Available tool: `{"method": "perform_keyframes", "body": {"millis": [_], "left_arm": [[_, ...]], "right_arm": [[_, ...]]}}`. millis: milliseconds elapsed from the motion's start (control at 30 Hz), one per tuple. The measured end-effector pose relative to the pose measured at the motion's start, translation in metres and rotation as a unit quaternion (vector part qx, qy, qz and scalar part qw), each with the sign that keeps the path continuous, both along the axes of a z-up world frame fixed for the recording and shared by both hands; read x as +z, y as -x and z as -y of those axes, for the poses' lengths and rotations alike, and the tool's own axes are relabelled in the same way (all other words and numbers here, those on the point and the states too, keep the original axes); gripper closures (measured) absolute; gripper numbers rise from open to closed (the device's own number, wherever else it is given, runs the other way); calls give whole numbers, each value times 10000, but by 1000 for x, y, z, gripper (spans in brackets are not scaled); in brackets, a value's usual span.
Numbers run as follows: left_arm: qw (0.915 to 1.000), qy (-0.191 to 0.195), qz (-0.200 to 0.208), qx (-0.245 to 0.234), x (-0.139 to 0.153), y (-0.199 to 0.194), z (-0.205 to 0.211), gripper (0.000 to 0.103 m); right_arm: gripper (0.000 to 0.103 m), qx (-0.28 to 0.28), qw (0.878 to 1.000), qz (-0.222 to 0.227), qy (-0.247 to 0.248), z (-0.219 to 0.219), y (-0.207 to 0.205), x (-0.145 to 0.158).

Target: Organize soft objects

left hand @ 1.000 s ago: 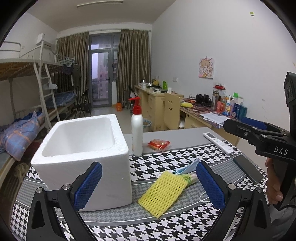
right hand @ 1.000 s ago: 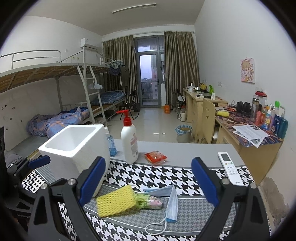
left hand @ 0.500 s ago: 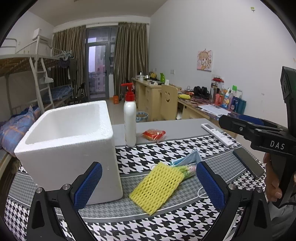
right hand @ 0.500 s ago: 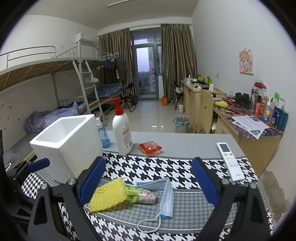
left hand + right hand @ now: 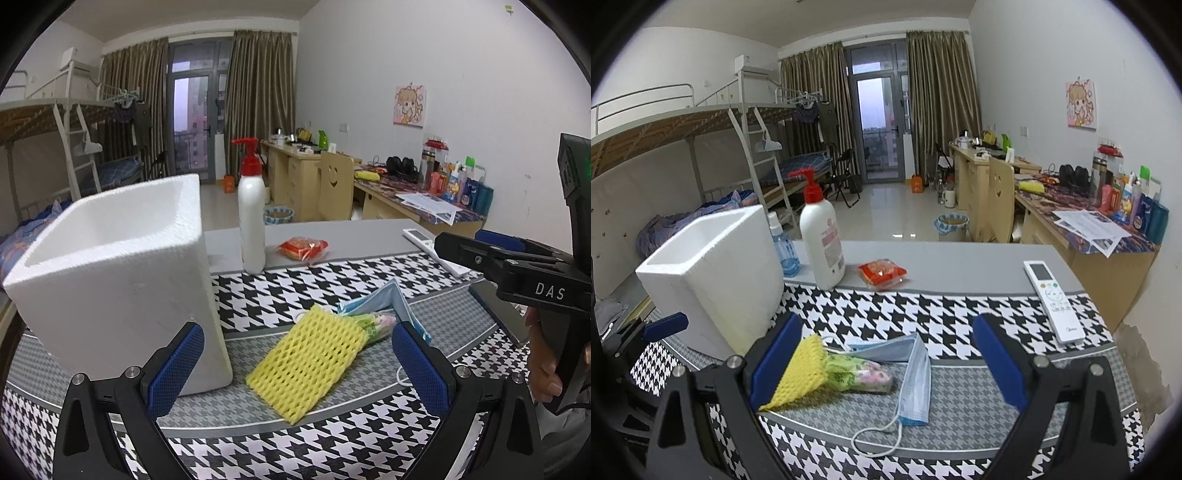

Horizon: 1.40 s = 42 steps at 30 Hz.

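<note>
Tools first: the left tool (image 5: 297,363) hangs above the table with its blue pads spread wide and nothing between them, and the right tool (image 5: 884,354) is likewise spread wide and empty. From the left wrist view the right tool shows at the right edge, with a hand (image 5: 546,365) on its handle.

Below the left tool a yellow foam net sleeve (image 5: 308,363) lies flat on the houndstooth tablecloth (image 5: 332,443). A green floral packet (image 5: 858,373) pokes out from its far end (its contents cannot be told), and a blue face mask (image 5: 912,373) lies folded against the packet, ear loop trailing toward the right tool.

Just left of the sleeve stands a white foam box (image 5: 110,284), open at the top. Behind it, on the bare grey table (image 5: 960,266), stand a white pump bottle (image 5: 822,243) with a red head and a small blue bottle (image 5: 785,249). A red snack packet (image 5: 882,272) lies near the pump bottle, and a white remote control (image 5: 1052,299) lies well apart to the right.
</note>
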<state>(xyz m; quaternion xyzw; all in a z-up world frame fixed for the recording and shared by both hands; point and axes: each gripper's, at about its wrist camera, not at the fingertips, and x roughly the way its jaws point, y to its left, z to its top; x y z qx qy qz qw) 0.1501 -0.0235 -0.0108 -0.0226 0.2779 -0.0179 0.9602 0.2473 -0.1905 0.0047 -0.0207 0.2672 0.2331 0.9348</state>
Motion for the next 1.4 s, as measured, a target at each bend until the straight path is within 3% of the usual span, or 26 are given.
{"method": "perform_keyframes", "body": {"millis": [1133,1400], "left_arm": [[9982,-99,-580,-108,-37,-26,15,2],[9973,-114,-718,-121,-44,-32,16,6]], "right_arm": [[7,-91,9977,-596,299,2,-31,-38],[7,-100,9969,-702,350,-1,-38,-46]]}}
